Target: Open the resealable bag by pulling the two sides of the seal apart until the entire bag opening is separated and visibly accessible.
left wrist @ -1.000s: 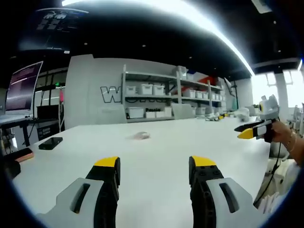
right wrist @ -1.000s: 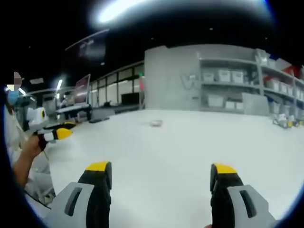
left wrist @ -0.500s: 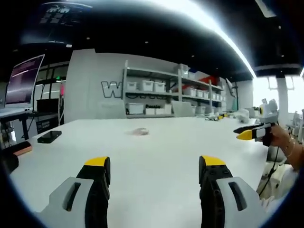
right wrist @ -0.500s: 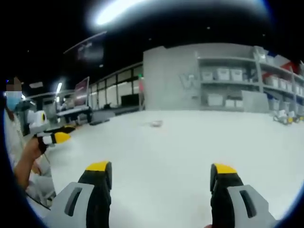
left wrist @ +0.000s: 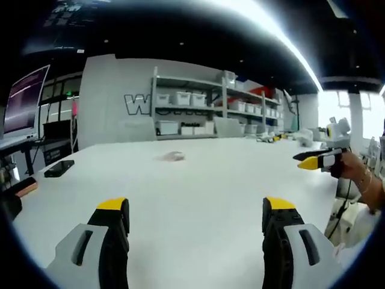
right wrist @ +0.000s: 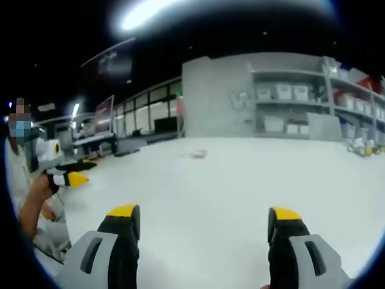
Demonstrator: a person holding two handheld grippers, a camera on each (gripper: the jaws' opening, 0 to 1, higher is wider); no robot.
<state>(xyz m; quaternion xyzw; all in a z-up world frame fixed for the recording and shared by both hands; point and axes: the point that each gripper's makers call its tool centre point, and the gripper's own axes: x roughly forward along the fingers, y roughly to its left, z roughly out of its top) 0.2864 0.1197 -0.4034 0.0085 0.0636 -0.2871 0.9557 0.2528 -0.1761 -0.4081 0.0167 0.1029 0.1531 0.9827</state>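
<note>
Your left gripper has its jaws spread wide, nothing between them; your right gripper the same, held low over the white table. The resealable bag lies well apart, far out mid-table, untouched. You look poised to reach; approach not yet begun.

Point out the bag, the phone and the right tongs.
bag [left wrist: 172, 157], left gripper view, middle of the small pale shape far out on the table
phone [left wrist: 59, 168], left gripper view, dark top face
right tongs [right wrist: 204, 218], right gripper view, midway between the yellow tips
</note>
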